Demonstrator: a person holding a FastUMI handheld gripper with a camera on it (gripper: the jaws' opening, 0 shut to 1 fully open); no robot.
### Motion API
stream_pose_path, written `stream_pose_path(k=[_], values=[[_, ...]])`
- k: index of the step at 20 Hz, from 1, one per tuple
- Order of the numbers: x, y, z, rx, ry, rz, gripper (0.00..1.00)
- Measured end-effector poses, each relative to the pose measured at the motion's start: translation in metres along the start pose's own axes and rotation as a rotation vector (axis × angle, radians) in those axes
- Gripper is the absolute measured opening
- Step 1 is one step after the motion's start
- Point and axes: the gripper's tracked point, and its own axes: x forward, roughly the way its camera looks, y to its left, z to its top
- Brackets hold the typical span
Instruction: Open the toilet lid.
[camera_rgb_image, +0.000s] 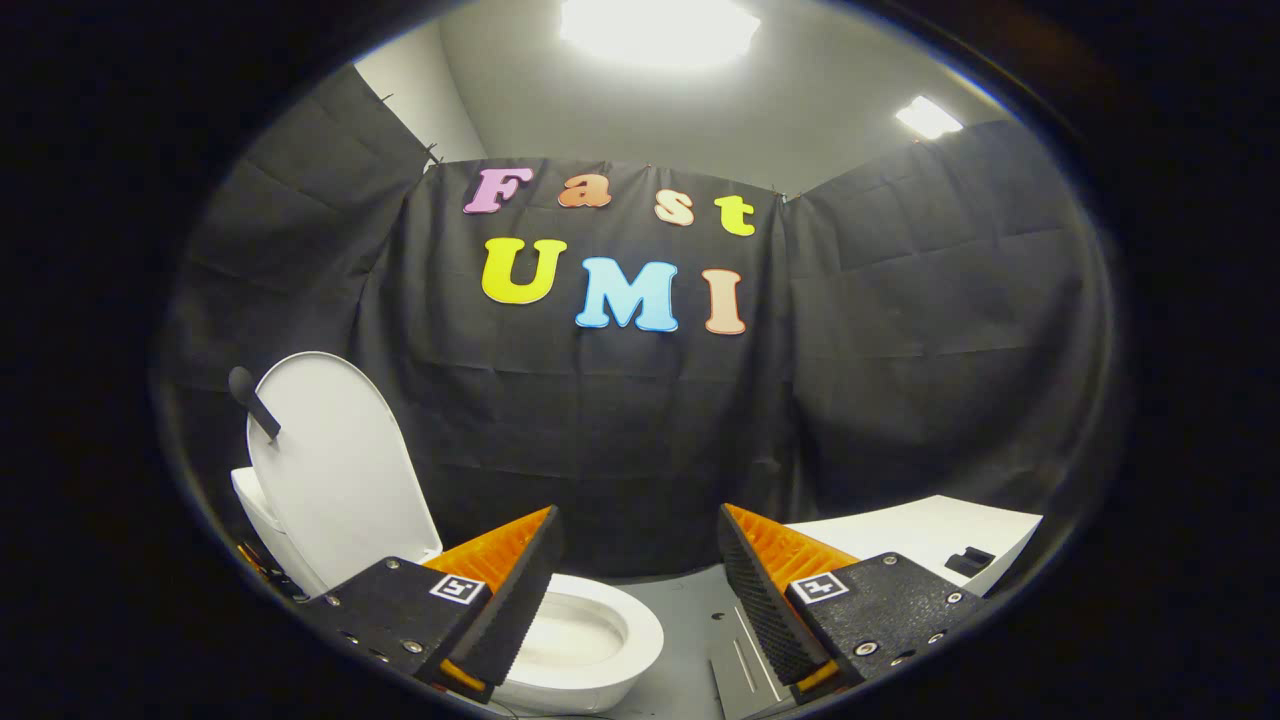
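Note:
The white toilet lid (335, 470) stands upright, raised off the bowl, with a dark tab (252, 400) sticking out near its top edge. Below it the white bowl and seat (590, 640) lie uncovered, partly hidden behind my left finger. My gripper (640, 590) is open, its two orange-and-black fingers wide apart with nothing between them. The left finger (505, 590) sits over the bowl's near side; the lid rises to the left, beyond it.
A white counter (930, 535) with a small black object (968, 560) lies to the right, beyond the right finger. Grey floor (700, 610) runs between the toilet and the counter. Black cloth walls close in behind.

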Motion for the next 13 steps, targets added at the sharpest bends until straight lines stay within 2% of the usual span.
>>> stream_pose_path(k=[2,5,13], values=[[-0.002,0.002,0.003,-0.031,-0.021,0.012,0.95],[-0.001,0.005,-0.002,0.028,-0.039,0.012,0.95],[0.001,-0.014,-0.027,0.051,0.014,-0.065,0.95]])
